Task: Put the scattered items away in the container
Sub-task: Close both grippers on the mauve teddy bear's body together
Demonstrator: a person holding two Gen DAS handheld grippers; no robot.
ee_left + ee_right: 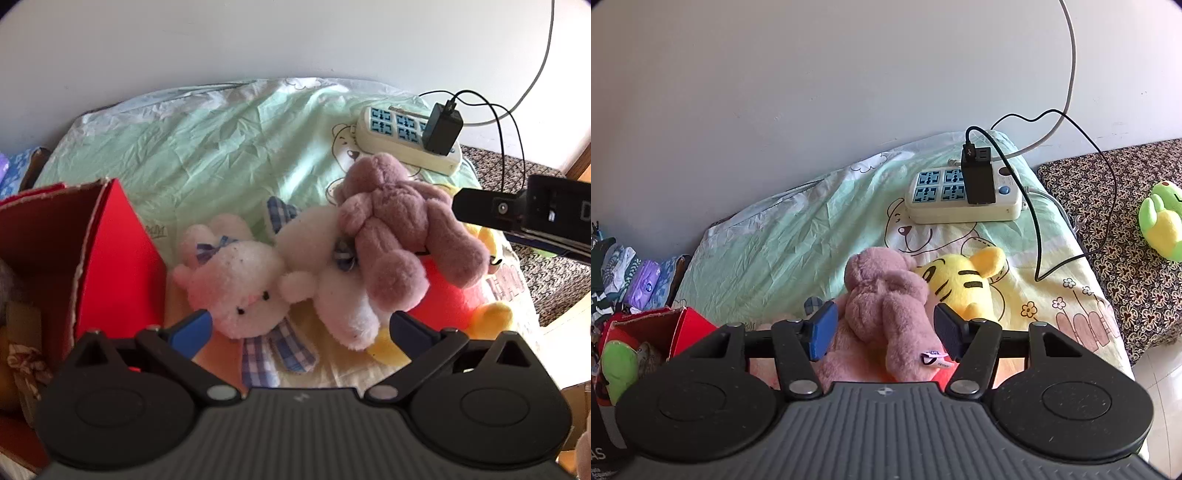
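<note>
Toys lie on the bed beside your red box (118, 254). Your left tool (301, 326) gapes wide over the white lamb (240, 280). Your right tool (884, 332) spreads wide around the pink bear (886, 310), which lies lengthways, head pointing away from you.

A: How much of the yellow tiger toy (964, 284) can you make out?

B: Only its head in the right wrist view; the mauve plush bear (886, 306) and the right claw (885, 332) cover its body.

A: And the red cardboard box (122, 258)?

B: Cut off by the left edge of the left wrist view. Its contents are dark and blurred; I cannot tell what they are.

A: The white plush (332, 280)?

B: Its middle lies under the mauve bear.

A: The green toy (1161, 221) on the far right?

B: Partly cropped by the fisheye rim.
</note>
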